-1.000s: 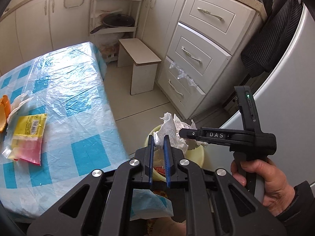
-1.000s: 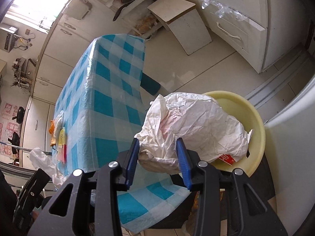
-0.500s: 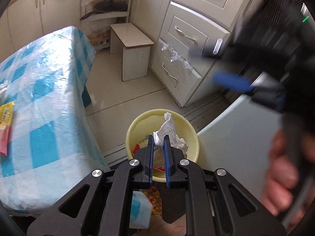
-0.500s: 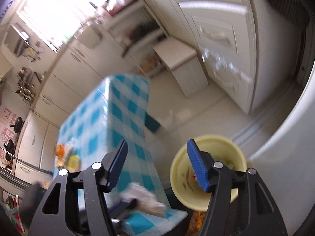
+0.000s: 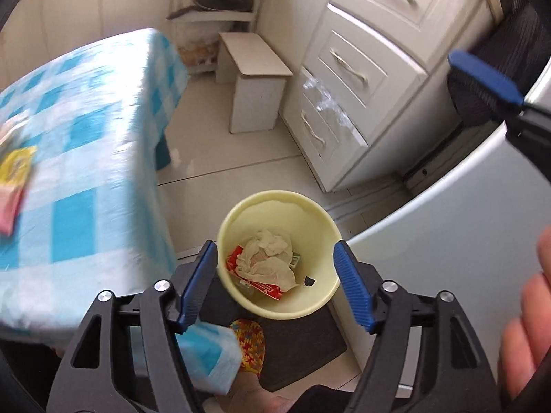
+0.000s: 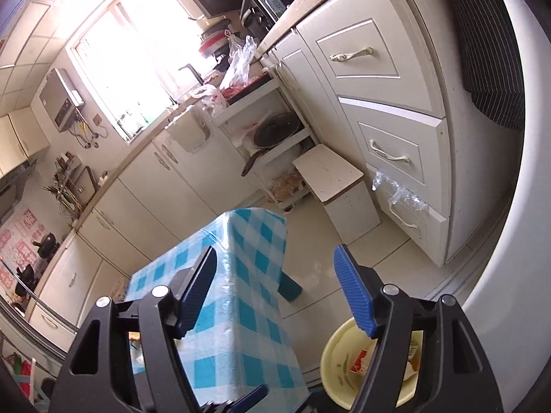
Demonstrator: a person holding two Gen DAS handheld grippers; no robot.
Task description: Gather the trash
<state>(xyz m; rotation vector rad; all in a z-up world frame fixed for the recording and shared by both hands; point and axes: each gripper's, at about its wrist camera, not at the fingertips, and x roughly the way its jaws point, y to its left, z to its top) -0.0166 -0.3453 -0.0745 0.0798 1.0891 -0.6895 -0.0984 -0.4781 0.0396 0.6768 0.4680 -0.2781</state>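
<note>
The left gripper [image 5: 275, 282] has just been opening; its jaws now stand wide with nothing between them, straight above the bin [image 5: 272, 203]. The paper wad [image 5: 267, 263] lies at the bottom of the bin, on top of a red wrapper [image 5: 236, 258], so this drop looks finished. The right gripper [image 6: 275, 292] has also just been opening and is released and empty, pointing across the kitchen over the table corner [image 6: 241, 275], with the bin [image 6: 330, 354] low at its right. One of its blue pads [image 5: 482, 79] shows at the upper right of the left view, with a hand [image 5: 530, 316] at the right edge.

More trash seems to remain: a yellow packet [image 5: 15, 163] and a pink one [image 5: 10, 206] lie on the table [image 5: 103, 137], well apart from the bin. The step in hand is likely the return for these. To do it well, lift the left gripper clear of the rim before swinging, keep the jaws wide on the way, and come down flat over a packet. The packets are thin and lie on slick plastic sheeting, so pinch an edge or a raised fold and avoid catching the sheeting with it. Keep the two grippers apart so they do not cross.
</note>
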